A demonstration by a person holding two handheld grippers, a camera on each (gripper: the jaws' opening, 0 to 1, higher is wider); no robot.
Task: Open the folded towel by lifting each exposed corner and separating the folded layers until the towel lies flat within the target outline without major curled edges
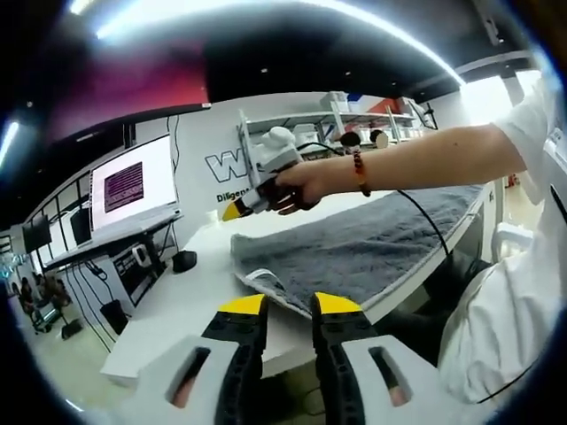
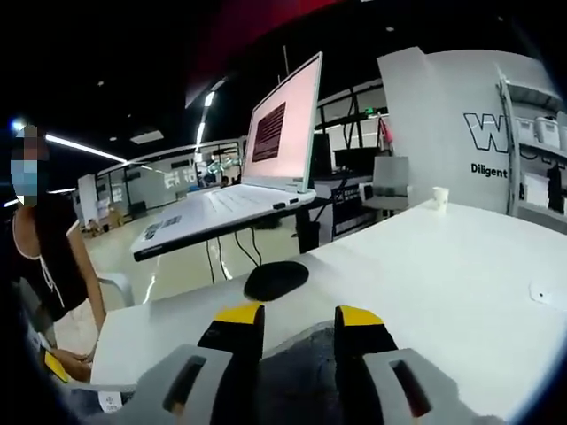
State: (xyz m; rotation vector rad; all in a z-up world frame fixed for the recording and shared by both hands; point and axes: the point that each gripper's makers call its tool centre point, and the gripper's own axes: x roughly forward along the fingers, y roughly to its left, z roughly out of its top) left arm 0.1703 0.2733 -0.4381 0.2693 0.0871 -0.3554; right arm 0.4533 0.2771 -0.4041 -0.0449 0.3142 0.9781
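A grey towel (image 1: pixel 372 239) lies spread on the white table (image 1: pixel 190 297), its near-left corner with a pale hem close to the table's edge. My left gripper (image 1: pixel 290 305) is open, low in front of that corner and just off the table's edge, with nothing between its jaws. A hand holds my right gripper (image 1: pixel 244 205) just above the towel's far-left corner. In the right gripper view, my right gripper (image 2: pixel 295 316) has its jaws wide apart, and dark towel (image 2: pixel 297 372) shows low between them. I see no grip on the cloth.
A laptop (image 2: pixel 266 150) on a raised stand and a black mouse (image 2: pixel 276 279) sit beyond the towel. A small white cup (image 2: pixel 439 197) stands at the table's far side. A person (image 2: pixel 44 266) sits at the left. Shelves (image 1: pixel 354 115) line the back wall.
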